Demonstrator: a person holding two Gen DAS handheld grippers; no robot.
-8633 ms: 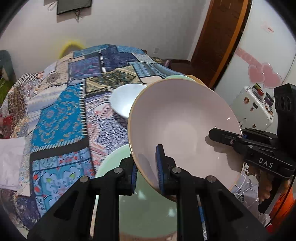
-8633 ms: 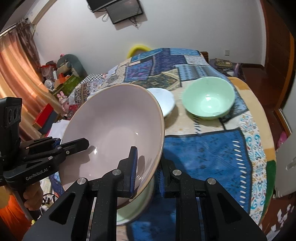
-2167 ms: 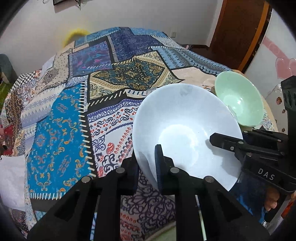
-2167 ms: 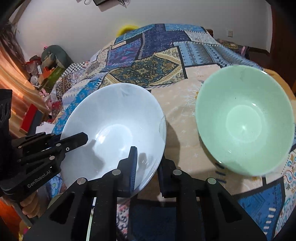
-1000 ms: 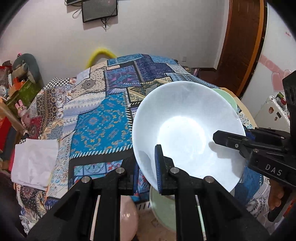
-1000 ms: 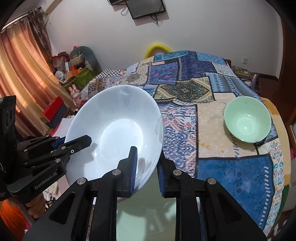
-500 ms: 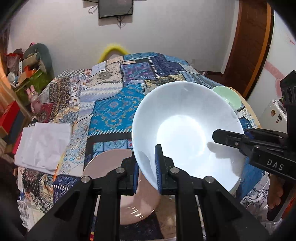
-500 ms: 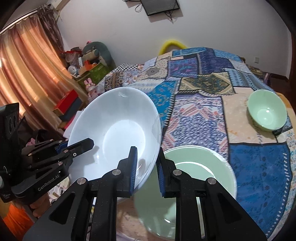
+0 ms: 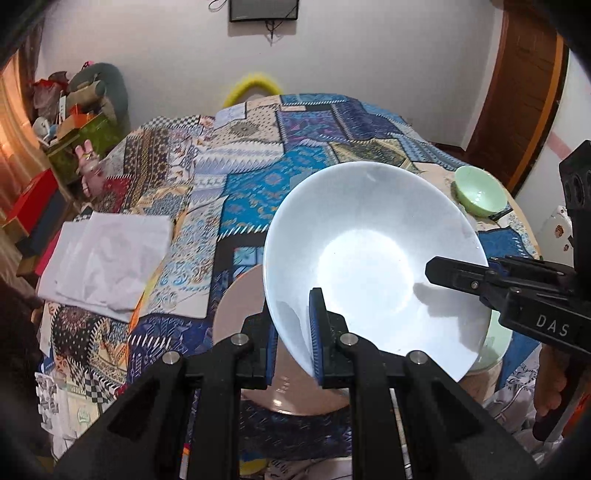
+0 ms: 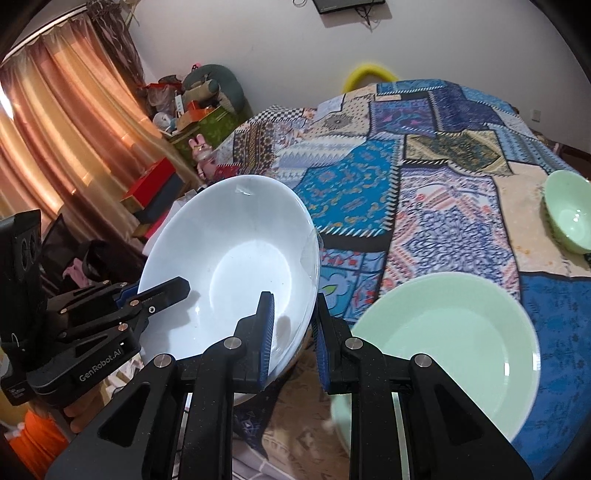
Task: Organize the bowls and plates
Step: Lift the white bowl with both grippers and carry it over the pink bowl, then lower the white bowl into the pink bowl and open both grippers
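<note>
Patchwork cloth (image 9: 258,192) in blues, creams and golds covers the round table in front of us, with a white wall behind it and a dark screen (image 9: 263,10) hanging high on that wall. Off the table's left side we see orange curtains (image 10: 62,129), stacked boxes and a soft toy, and a folded white cloth (image 9: 107,258) lies on the table's left edge. We hold the white bowl (image 9: 369,258) up off the table between both tools, tilted so that its hollow faces us. Our left gripper (image 9: 293,332) has its jaws nearly together on the bowl's near rim, one blue pad inside and one outside the wall. Our right gripper (image 10: 291,336) clamps the opposite rim in the same way, jaws drawn close with the thin wall between the pads. In the left wrist view the right tool reaches in from the right with its upper finger lying across the bowl's inside. Below the bowl a pink plate (image 9: 236,317) rests on the cloth, partly hidden by the bowl and our left fingers. Just beside it to the right sits a pale green plate (image 10: 454,339), flat on the cloth. Farther away, near the table's right edge, a small green bowl (image 10: 570,214) stands upright, well apart from the plates.
</note>
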